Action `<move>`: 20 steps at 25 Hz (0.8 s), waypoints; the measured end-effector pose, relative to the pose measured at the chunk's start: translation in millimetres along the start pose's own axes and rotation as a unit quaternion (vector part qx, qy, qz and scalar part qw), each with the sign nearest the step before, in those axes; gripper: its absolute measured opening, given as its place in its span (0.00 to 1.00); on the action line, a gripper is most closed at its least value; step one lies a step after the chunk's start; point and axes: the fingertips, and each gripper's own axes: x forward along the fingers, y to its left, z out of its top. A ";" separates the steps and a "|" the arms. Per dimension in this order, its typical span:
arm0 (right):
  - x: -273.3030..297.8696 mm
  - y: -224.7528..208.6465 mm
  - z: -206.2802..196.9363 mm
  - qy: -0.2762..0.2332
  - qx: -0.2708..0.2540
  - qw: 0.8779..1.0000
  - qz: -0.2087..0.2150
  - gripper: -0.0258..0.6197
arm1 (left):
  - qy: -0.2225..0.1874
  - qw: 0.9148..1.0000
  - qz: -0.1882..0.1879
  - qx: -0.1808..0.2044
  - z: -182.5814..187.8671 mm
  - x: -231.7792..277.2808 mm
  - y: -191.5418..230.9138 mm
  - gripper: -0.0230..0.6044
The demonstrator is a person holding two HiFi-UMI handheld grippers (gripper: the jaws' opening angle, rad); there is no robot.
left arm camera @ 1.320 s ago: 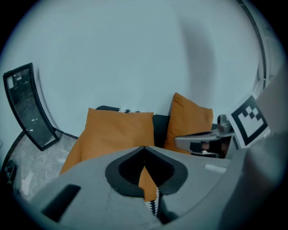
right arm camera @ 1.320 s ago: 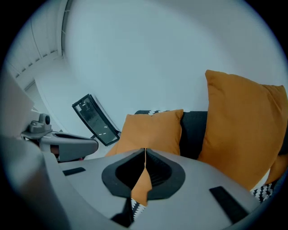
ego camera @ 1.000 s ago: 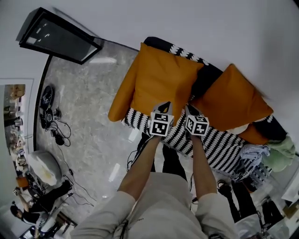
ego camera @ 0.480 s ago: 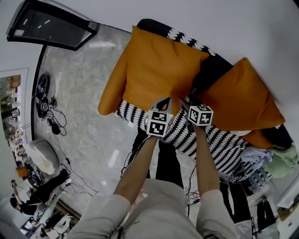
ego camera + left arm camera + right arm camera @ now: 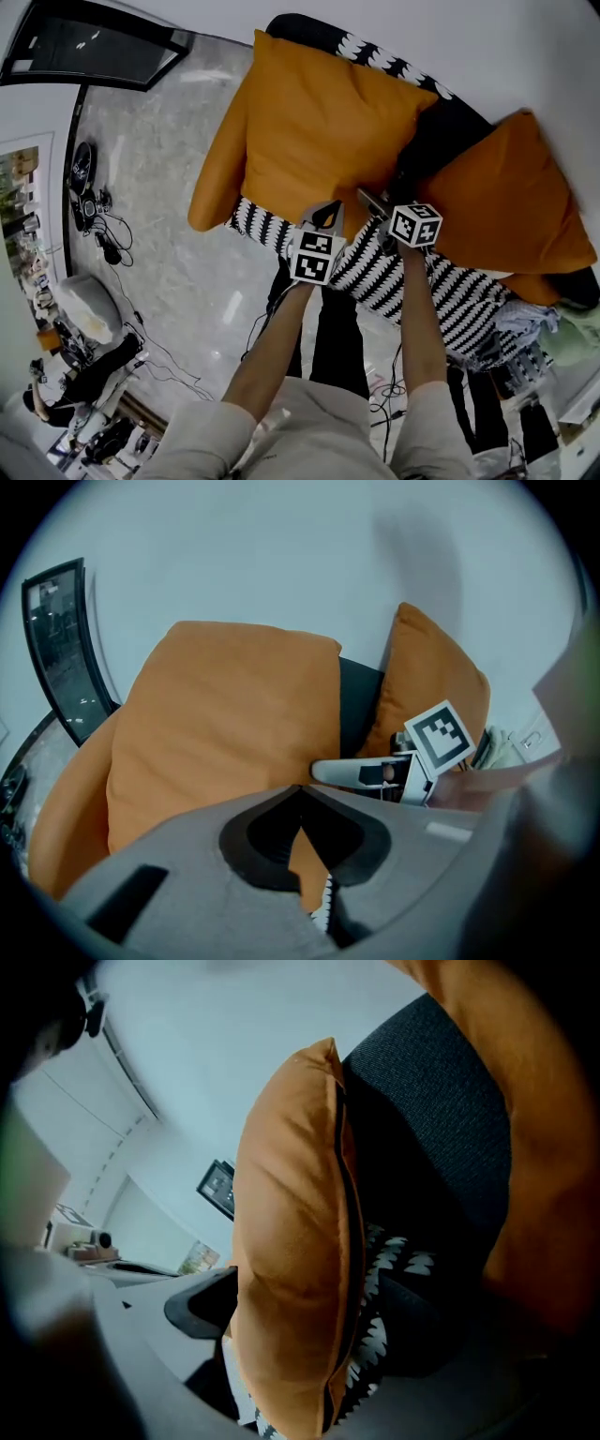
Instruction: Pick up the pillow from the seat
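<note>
While the person's forearms reach forward in the head view, the pillow [image 5: 319,122], large and orange, fills the upper centre of the frame. It stands against the dark backrest [image 5: 448,127], and its lower edge lies over the front of the black-and-white striped seat [image 5: 417,286].

The left gripper [image 5: 327,216] meets that lower edge near the middle. In its own view its fingers [image 5: 187,874] are closed, with the tips touching and a sliver of orange fabric caught in the slit between them.

The right gripper [image 5: 373,201] sits just to the right, at the pillow's lower right corner. Its view shows the pillow's seamed edge filling the gap between the two fingers [image 5: 197,1309], which press against it from either side.

A second orange pillow [image 5: 511,202] leans at the right of the frame, beyond the right gripper's marker cube. Grey marbled floor [image 5: 159,187] shows at the left, with cables [image 5: 103,246] lying near the left edge.
</note>
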 end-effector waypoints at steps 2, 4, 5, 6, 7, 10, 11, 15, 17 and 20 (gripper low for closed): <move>4.7 -4.7 -0.5 -0.006 0.005 0.999 0.031 0.70 | -0.005 1.000 -0.001 0.001 -1.6 2.6 3.0 0.05; 11.7 -6.2 -3.2 -0.006 0.005 0.998 0.061 0.72 | -0.006 1.000 0.001 0.004 -3.9 4.9 8.0 0.05; 15.8 -5.0 -5.2 -0.004 0.005 0.997 0.077 0.73 | -0.006 1.000 0.002 0.005 -5.2 6.2 10.1 0.05; 19.8 -2.7 -6.8 -0.002 0.005 0.996 0.095 0.74 | -0.006 1.000 0.001 0.006 -6.2 8.3 11.5 0.05; 24.0 0.4 -7.5 0.001 0.005 0.994 0.112 0.74 | -0.006 1.000 0.000 0.005 -6.8 11.4 12.3 0.05; 42.7 13.6 -7.9 0.012 0.000 0.989 0.148 0.75 | -0.009 1.000 -0.001 0.000 -7.0 17.9 15.4 0.05; 50.2 16.4 -9.1 0.012 0.003 0.989 0.150 0.76 | -0.010 1.000 0.000 -0.002 -8.6 17.9 17.6 0.05; 70.4 17.4 -7.4 0.006 0.014 0.993 0.116 0.76 | -0.014 1.000 0.008 -0.009 -10.6 14.4 30.0 0.05; 70.2 22.6 -8.7 0.008 0.015 0.996 0.093 0.75 | -0.018 1.000 0.013 -0.011 -8.8 5.9 35.7 0.05; 59.9 33.5 -13.2 0.017 0.021 0.997 0.066 0.75 | -0.025 0.999 0.015 -0.023 -6.0 -7.0 33.5 0.05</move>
